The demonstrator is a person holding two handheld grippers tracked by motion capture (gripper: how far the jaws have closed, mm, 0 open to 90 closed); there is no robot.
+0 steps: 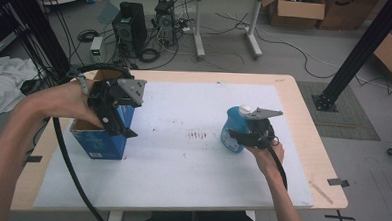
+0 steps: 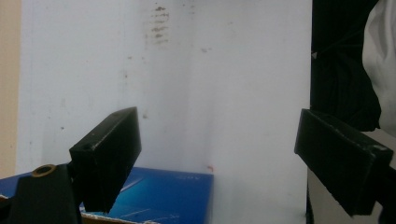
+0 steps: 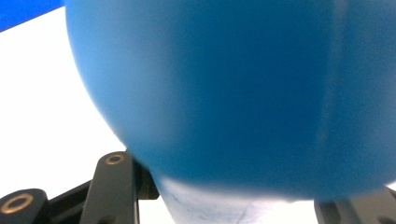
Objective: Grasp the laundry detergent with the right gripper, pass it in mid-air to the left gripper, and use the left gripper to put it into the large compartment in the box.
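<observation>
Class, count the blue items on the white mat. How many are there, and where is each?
2. A blue box stands at the mat's left edge under the left gripper; a blue bottle stands right of centre, gripped by the right gripper.

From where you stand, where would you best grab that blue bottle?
Around the narrow part, coming level from the person's side, as the right gripper does now. The blue bottle stands upright on the table, and its round body looks too wide for the jaws.
</observation>
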